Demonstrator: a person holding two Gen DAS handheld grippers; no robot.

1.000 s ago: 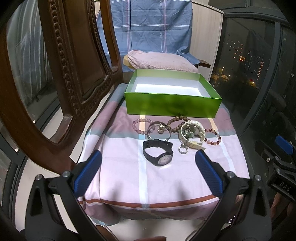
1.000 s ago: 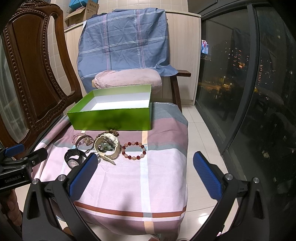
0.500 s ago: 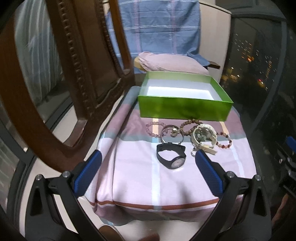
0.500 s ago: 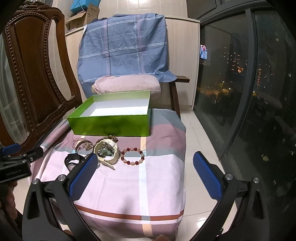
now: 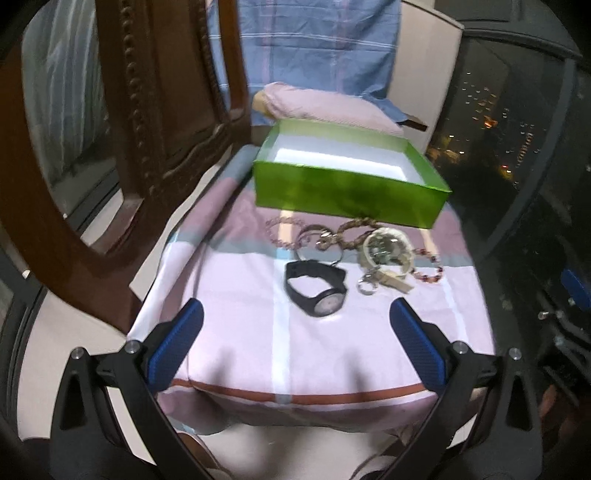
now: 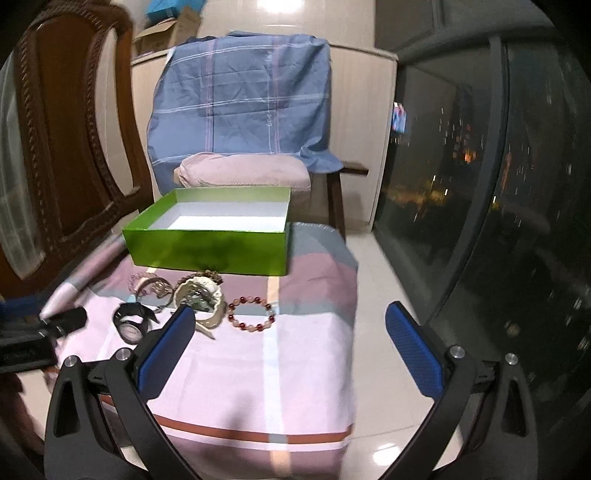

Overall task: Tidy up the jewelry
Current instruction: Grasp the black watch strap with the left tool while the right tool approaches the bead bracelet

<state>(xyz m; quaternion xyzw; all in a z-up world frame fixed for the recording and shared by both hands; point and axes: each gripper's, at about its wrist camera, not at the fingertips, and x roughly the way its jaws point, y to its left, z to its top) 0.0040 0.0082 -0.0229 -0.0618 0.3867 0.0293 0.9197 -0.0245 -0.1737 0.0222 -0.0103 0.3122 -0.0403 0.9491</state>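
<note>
The left gripper (image 5: 295,345) hung spread above the cloth's (image 5: 229,332) near edge; a black watch (image 5: 317,290) lay mid-cloth, the green box (image 5: 347,195) at its far edge.

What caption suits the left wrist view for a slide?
Open left hand-held gripper facing a black watch, bracelets and an empty green box.

Indoor light from above, probably a ceiling lamp, glares on the wall tiles (image 6: 280,9) and brightens the green box (image 5: 347,195) floor. Both views are motion-blurred, fisheye-bent and dark at the corners; city lights streak in the window (image 6: 480,155).
</note>
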